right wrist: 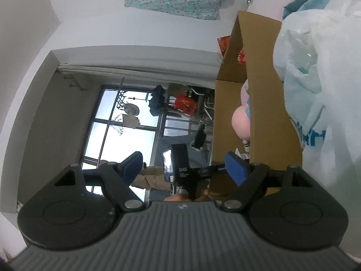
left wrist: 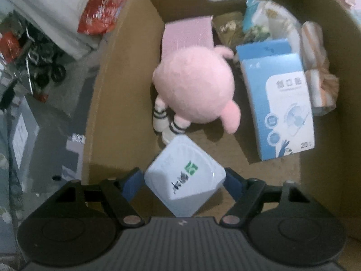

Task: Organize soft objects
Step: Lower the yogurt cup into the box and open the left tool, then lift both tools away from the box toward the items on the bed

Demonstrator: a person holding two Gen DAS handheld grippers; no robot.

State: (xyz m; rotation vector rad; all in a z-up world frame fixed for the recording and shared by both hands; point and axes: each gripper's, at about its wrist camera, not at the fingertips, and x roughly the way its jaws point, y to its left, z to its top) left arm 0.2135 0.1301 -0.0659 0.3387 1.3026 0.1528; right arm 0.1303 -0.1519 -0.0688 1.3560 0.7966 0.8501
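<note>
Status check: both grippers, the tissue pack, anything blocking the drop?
Left gripper shut on white tissue pack, held over cardboard box. Right gripper open, empty, outside the box. Pink plush lies just ahead; blue box to its right.

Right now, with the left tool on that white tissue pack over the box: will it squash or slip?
The white tissue pack probably squashes: its corners look rounded and puffy. Its glossy wrap may slip between the left tool pads. It is likely light, hanging tilted above the cardboard box.
</note>
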